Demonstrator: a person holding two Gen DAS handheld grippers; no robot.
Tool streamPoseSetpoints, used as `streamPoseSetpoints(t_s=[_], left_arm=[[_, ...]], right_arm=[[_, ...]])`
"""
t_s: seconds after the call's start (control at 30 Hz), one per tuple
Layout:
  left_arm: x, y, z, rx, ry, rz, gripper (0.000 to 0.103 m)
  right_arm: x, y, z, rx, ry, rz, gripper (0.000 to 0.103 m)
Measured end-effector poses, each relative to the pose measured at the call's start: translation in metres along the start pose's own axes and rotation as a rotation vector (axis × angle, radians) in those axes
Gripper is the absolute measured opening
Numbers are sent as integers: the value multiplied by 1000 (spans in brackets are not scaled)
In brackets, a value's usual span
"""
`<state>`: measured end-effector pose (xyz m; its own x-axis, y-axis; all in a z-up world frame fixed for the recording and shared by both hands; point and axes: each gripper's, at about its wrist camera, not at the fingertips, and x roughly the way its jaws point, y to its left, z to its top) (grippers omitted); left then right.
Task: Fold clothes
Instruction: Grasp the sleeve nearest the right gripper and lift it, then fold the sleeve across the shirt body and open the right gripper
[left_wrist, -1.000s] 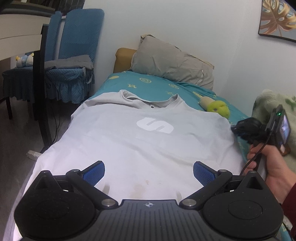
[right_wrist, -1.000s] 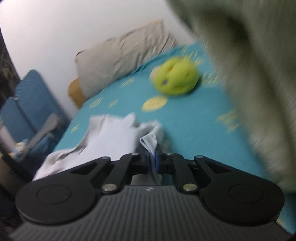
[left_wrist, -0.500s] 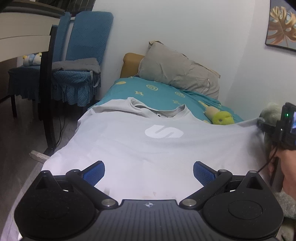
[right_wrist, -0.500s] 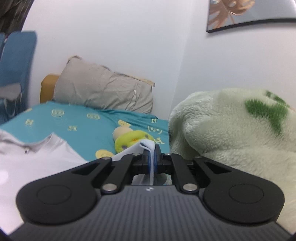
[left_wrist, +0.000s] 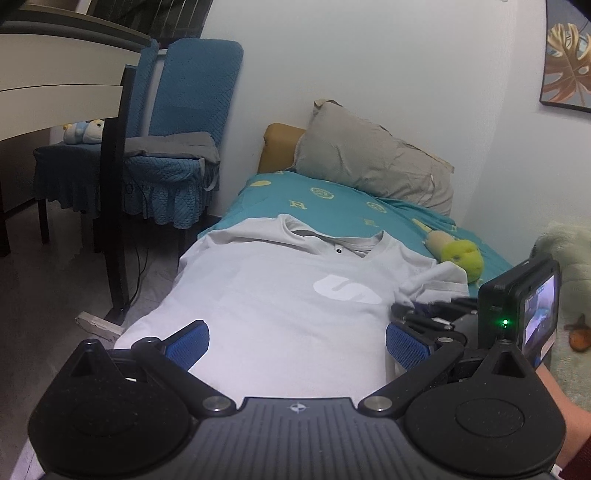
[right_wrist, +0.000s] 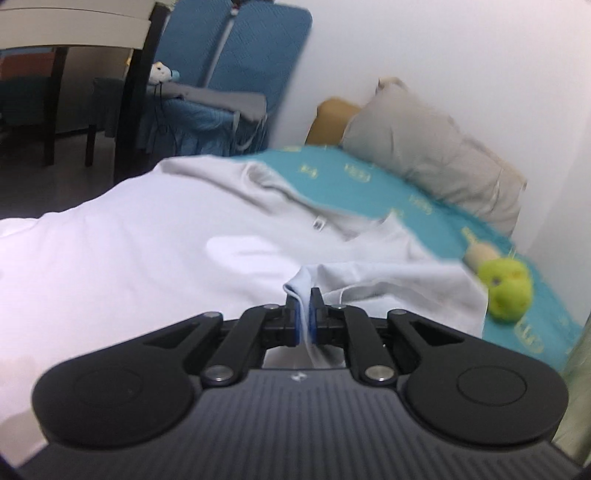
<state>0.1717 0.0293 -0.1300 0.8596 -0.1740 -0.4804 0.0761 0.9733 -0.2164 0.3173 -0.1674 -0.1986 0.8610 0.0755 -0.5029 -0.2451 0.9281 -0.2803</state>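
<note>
A pale grey T-shirt (left_wrist: 277, 295) with a white logo lies face up on the bed, collar toward the pillow. My left gripper (left_wrist: 297, 339) hovers open over its lower part, blue pads wide apart and nothing between them. My right gripper (right_wrist: 304, 314) has a bunched edge of the shirt's right side between its pads, and its jaws are opening. In the left wrist view the right gripper (left_wrist: 424, 314) reaches in from the right over the shirt, with the right sleeve (left_wrist: 436, 280) folded inward beside it. A hand holds it from the lower right.
A grey pillow (left_wrist: 373, 166) leans on the wall at the head of the teal sheet (left_wrist: 332, 199). A yellow-green plush toy (left_wrist: 461, 254) lies right of the collar. A fluffy pale blanket (left_wrist: 569, 251) is at far right. Blue chairs (left_wrist: 177, 147) and a dark desk leg (left_wrist: 114, 184) stand left of the bed.
My right gripper has swung left from the bed's right edge over the shirt, carrying the pinched fabric so the right side folds inward. The left gripper stays open over the lower shirt.
</note>
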Motion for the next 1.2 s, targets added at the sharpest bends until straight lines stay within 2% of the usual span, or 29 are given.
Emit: streamPoseSetpoints(t_s=[0.03,0.07,0.1,0.17,0.27,0.53,0.7,0.8,0.9,1.0,1.13,1.2], left_arm=[[1,1,0,-5,1,0,103],[2,2,1,-9,2,-1,103],[3,2,1,-10,2,-1,103],[5,1,1,-9,2,1,103],[4,-1,3,6,-4,4,103],[-21,-18,0,113,-56,-21,103],[-39,-36,-11,215,-63,-52,101],[-49,-51,-19,286,-67,-74,99],[-52,-64,-29,348,-52,-97,97],[-43,-80,-42,432,-33,-143,94],[-6,-103,-54,534,-7,-127,91],[22,-118,-54,576,15,-138,82]], right_arm=[[4,-5,1,34,31,18,12],[6,-11,1,76,51,40,28],[4,-18,0,131,53,68,55],[-2,-30,-1,237,54,119,84],[-31,-41,-5,360,34,145,85],[-149,-66,11,547,33,-23,85],[-242,-61,8,587,6,-79,85],[-278,-64,4,661,-19,-109,85],[-297,-74,3,724,-52,-129,85],[-297,-86,-1,771,-70,-139,85],[-286,-101,-17,797,-80,-192,85],[-274,-111,-32,823,-64,-214,85]])
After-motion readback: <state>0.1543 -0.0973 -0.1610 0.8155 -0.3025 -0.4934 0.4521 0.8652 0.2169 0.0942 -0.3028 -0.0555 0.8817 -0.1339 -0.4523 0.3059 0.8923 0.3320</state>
